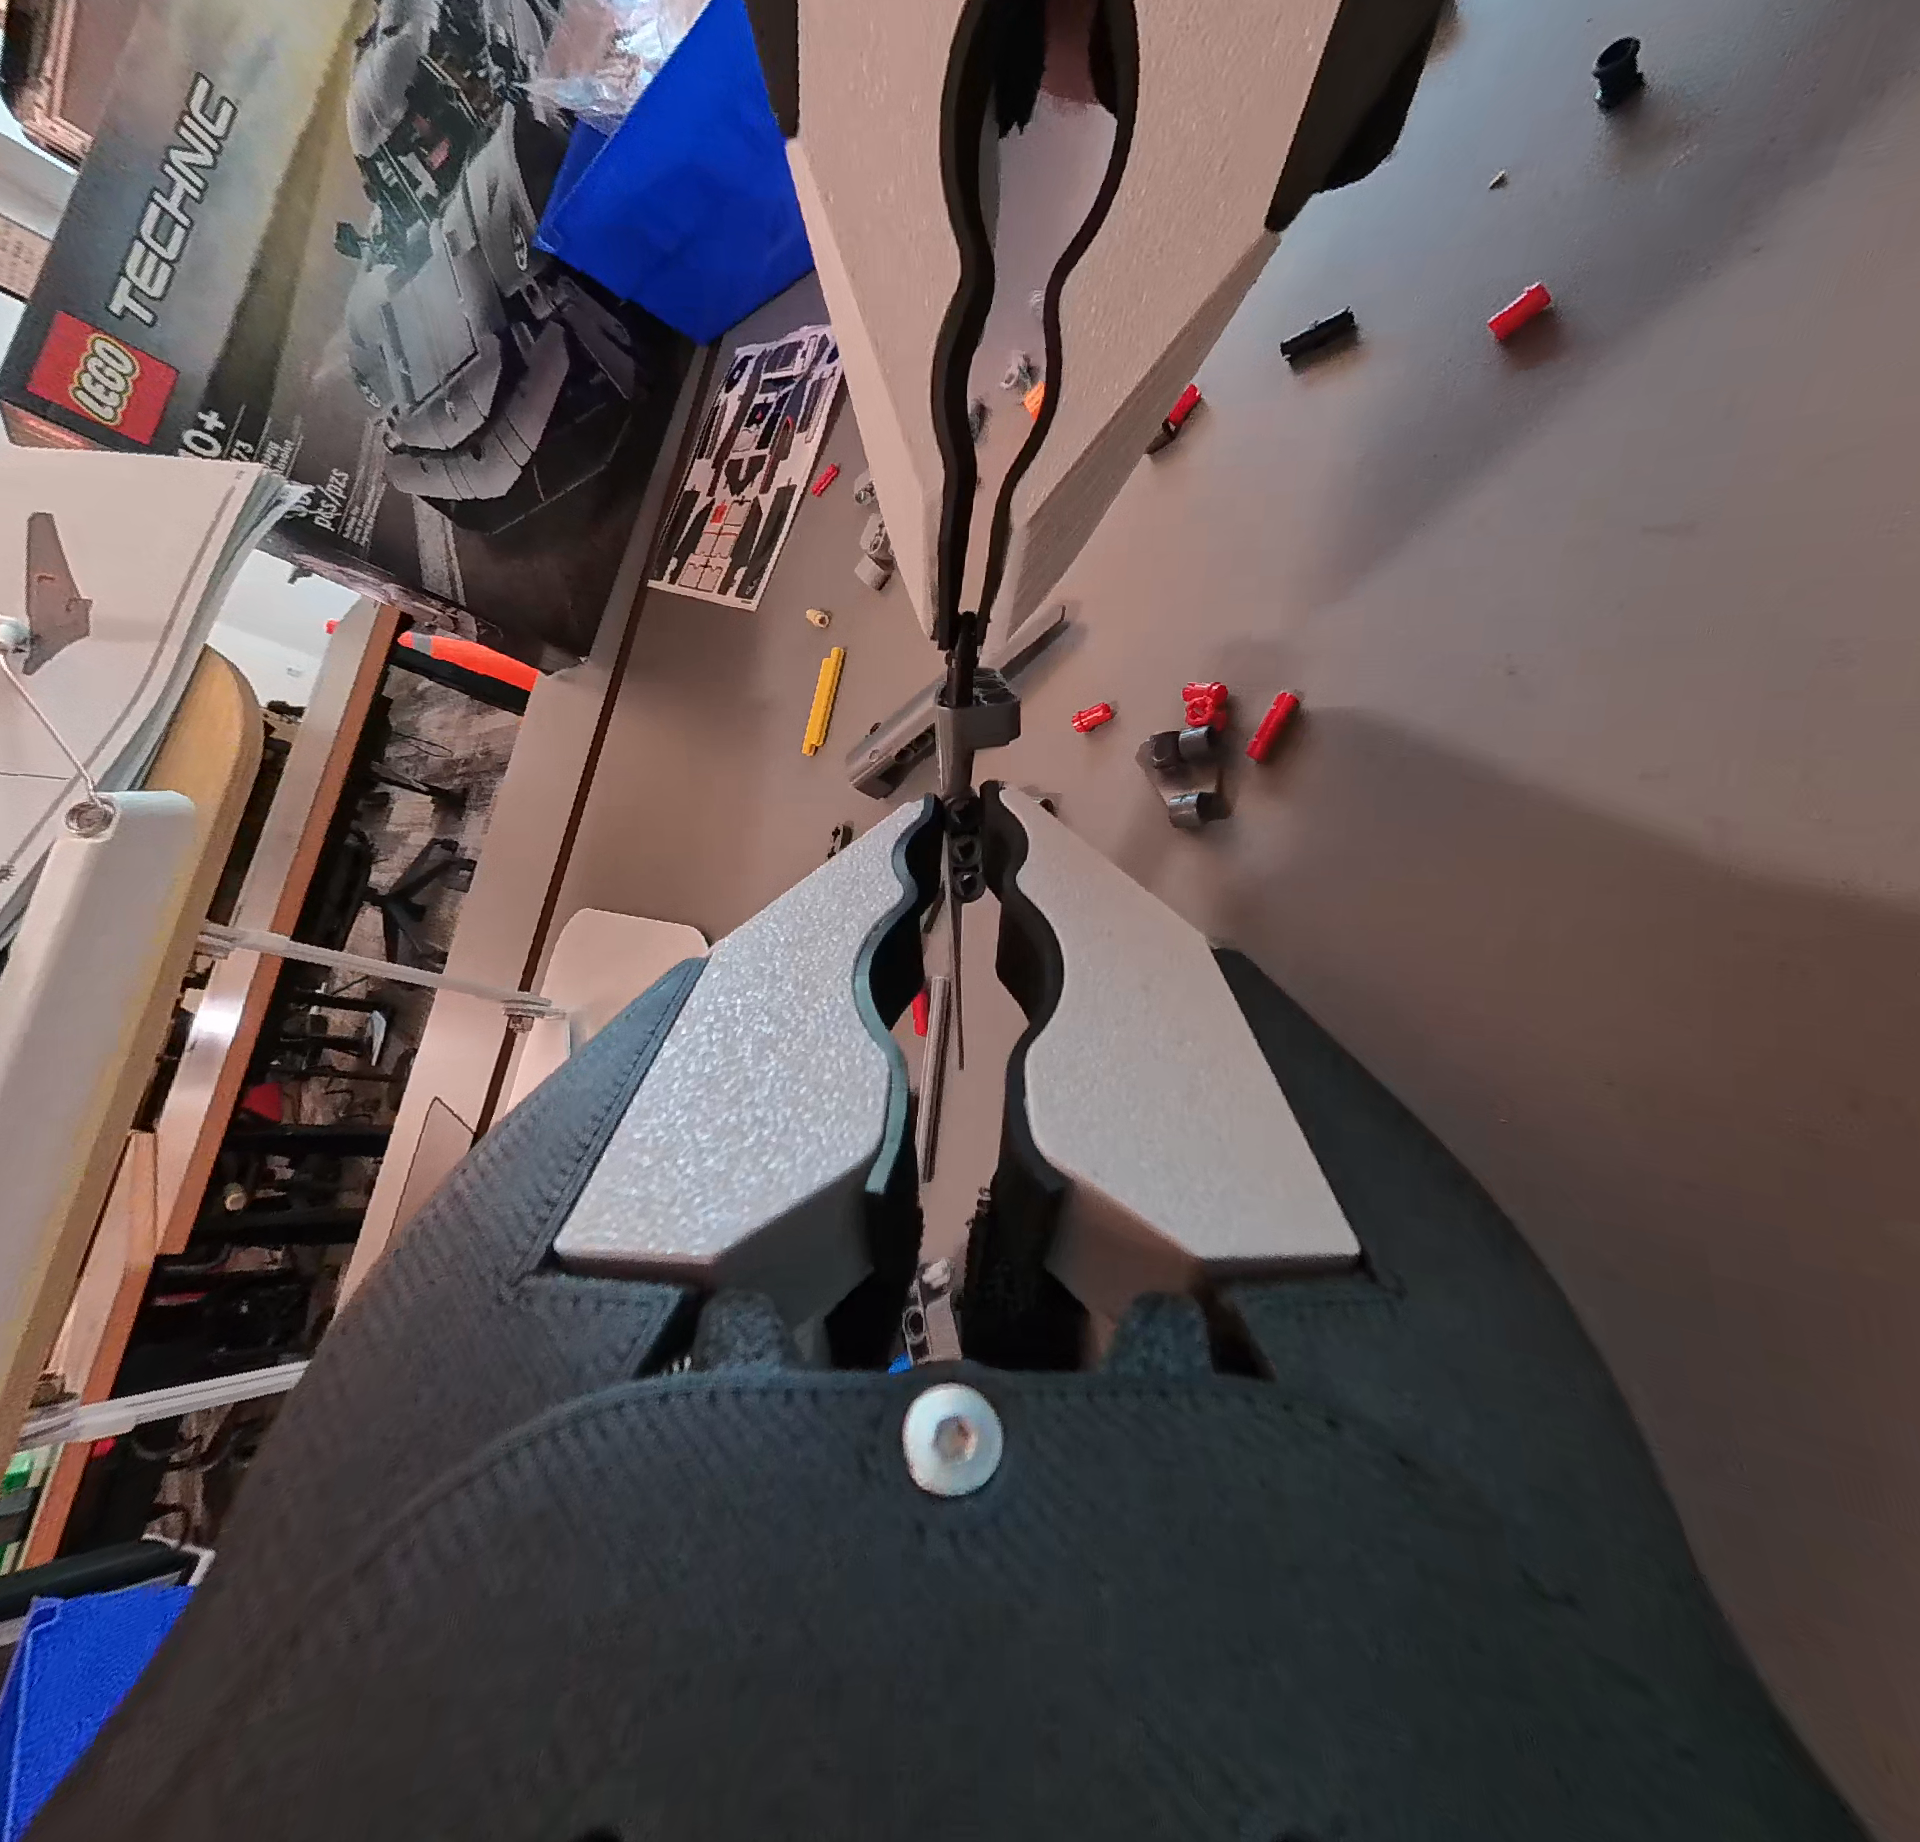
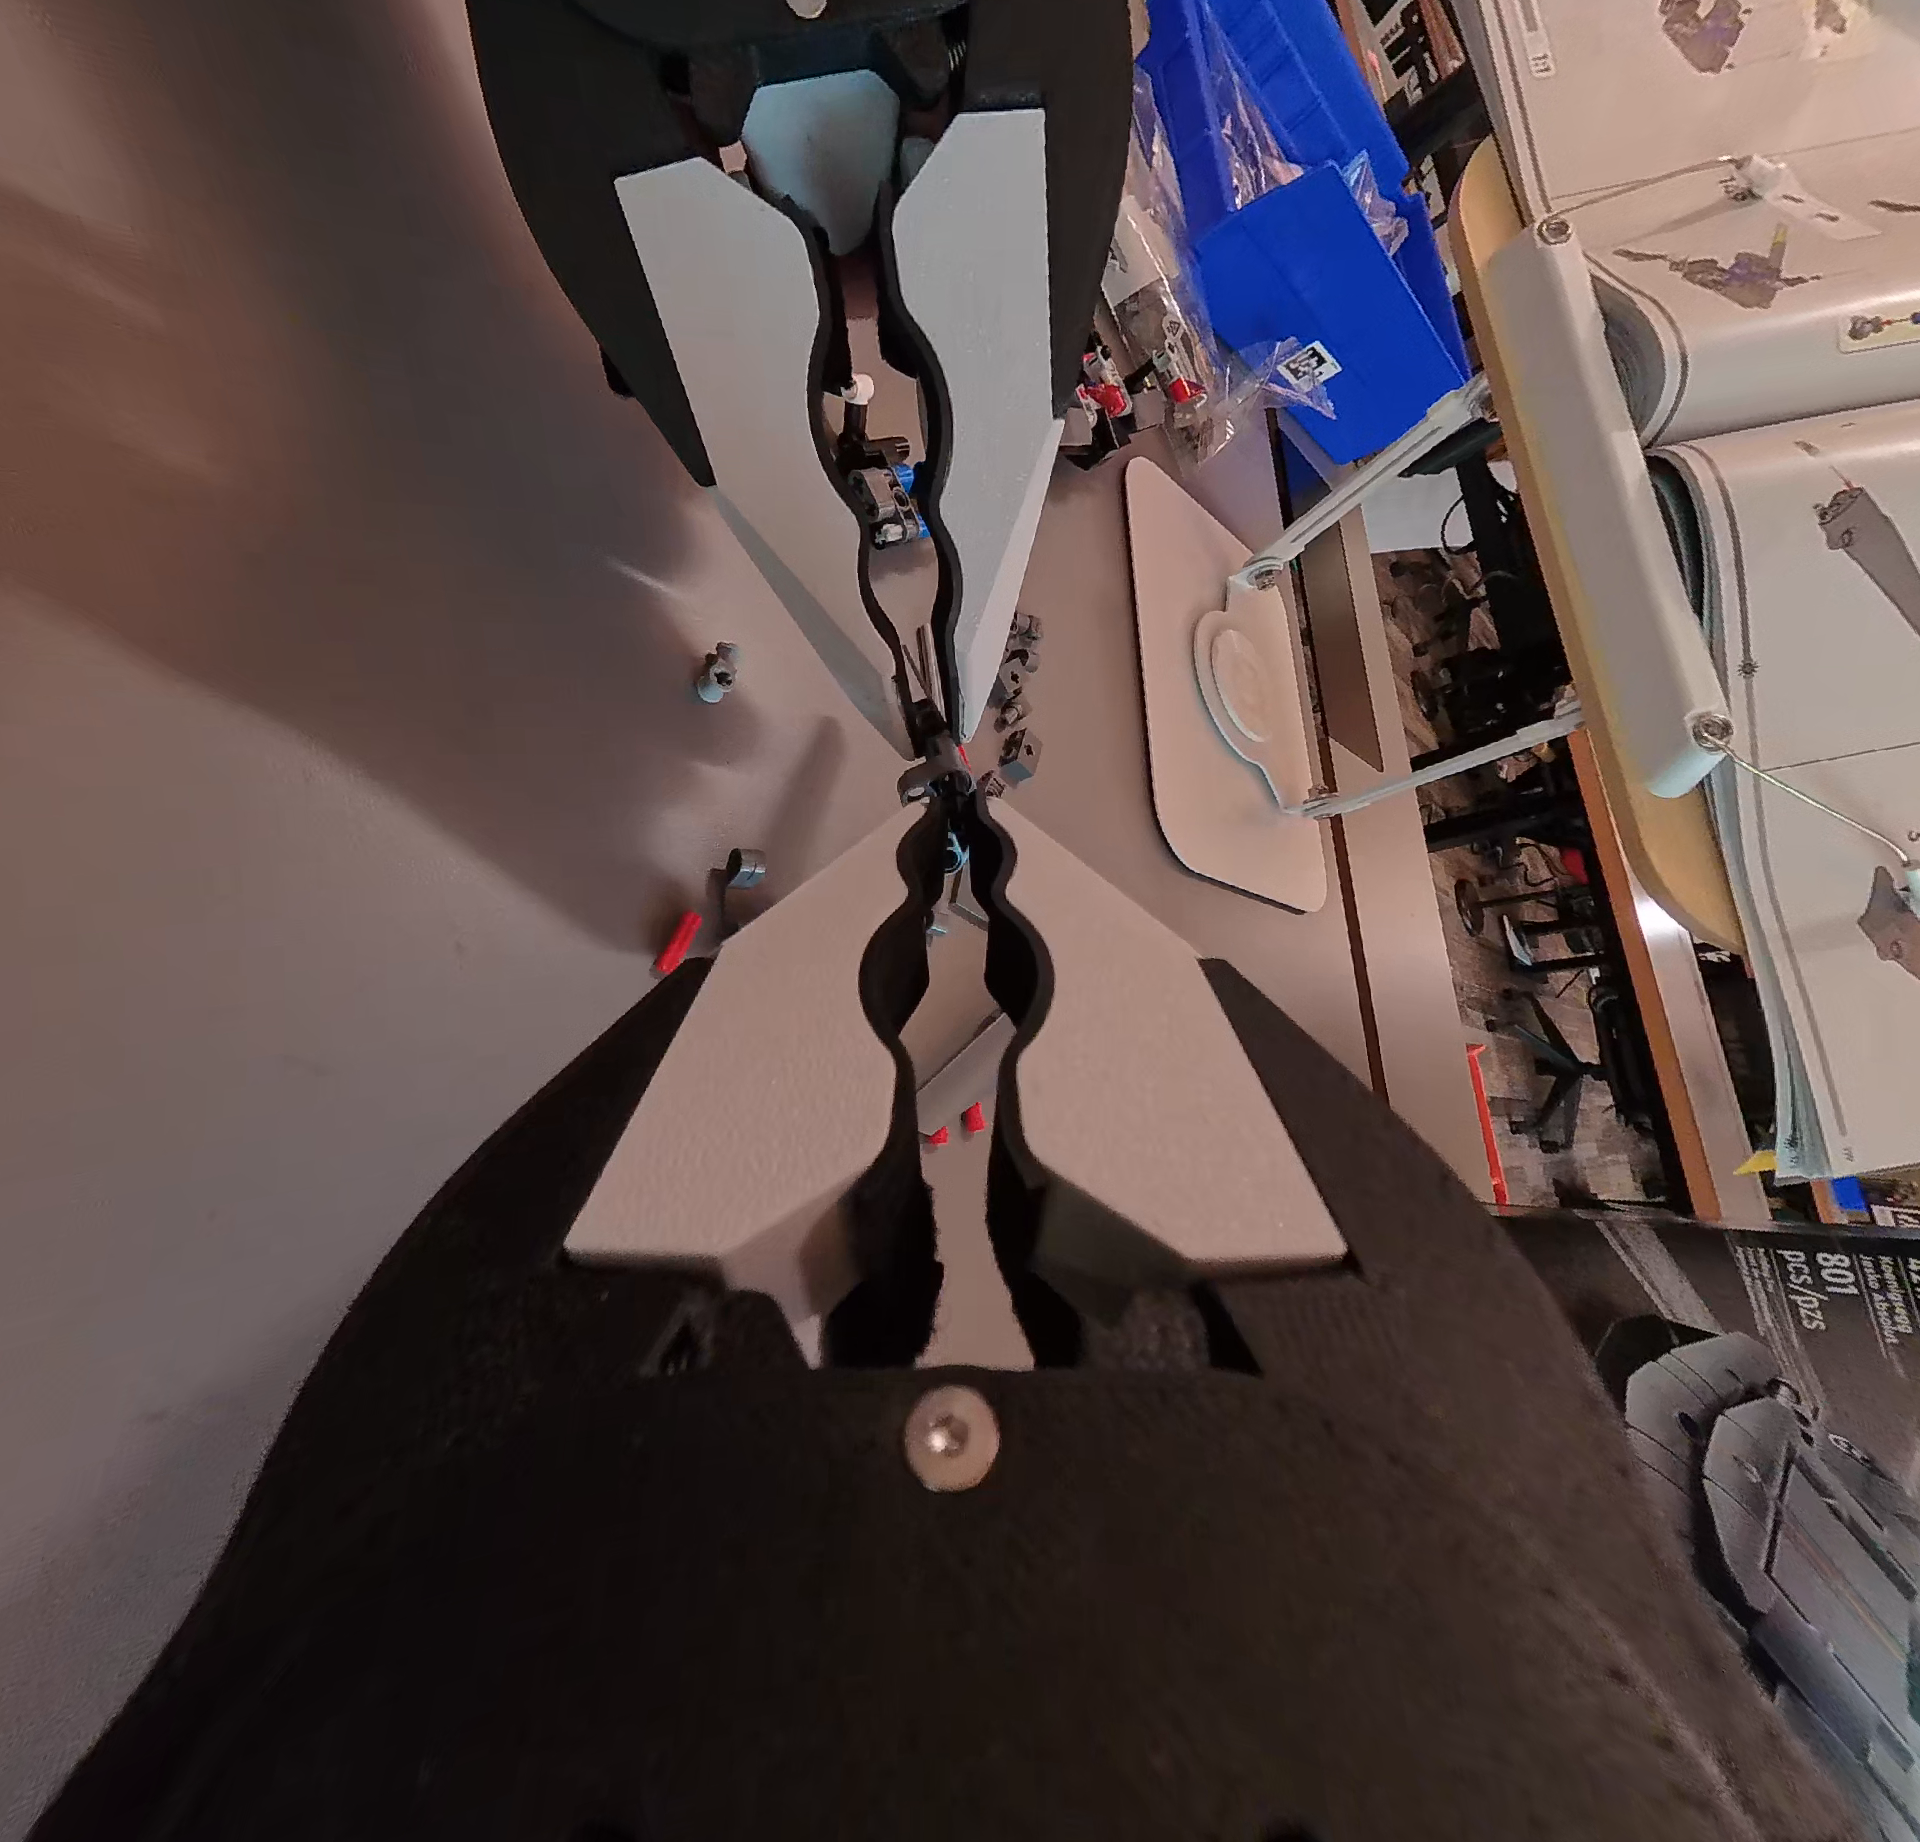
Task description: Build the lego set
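Both grippers meet tip to tip above the grey table. In the left wrist view my left gripper (image 1: 961, 805) is shut on a small black holed piece (image 1: 964, 852). A grey connector (image 1: 979, 717) sits on its far end. My right gripper (image 1: 966, 629) comes in from the top, shut on a thin black pin (image 1: 966, 641) that touches the connector. In the right wrist view my right gripper (image 2: 951, 805) is at the bottom and the left gripper (image 2: 925, 732) at the top, with the grey connector (image 2: 918, 780) between the tips.
Loose red pins (image 1: 1273, 724), dark grey parts (image 1: 1179, 753), a yellow axle (image 1: 824, 701) and a grey beam (image 1: 899, 738) lie on the table (image 1: 1558, 857). A sticker sheet (image 1: 748, 473), the set box (image 1: 312, 286) and blue bins (image 2: 1330, 306) stand beyond. A booklet stand (image 2: 1226, 691) holds the instructions (image 2: 1787, 566). Only a small space, under 4 cm, lies between the two pairs of fingers.
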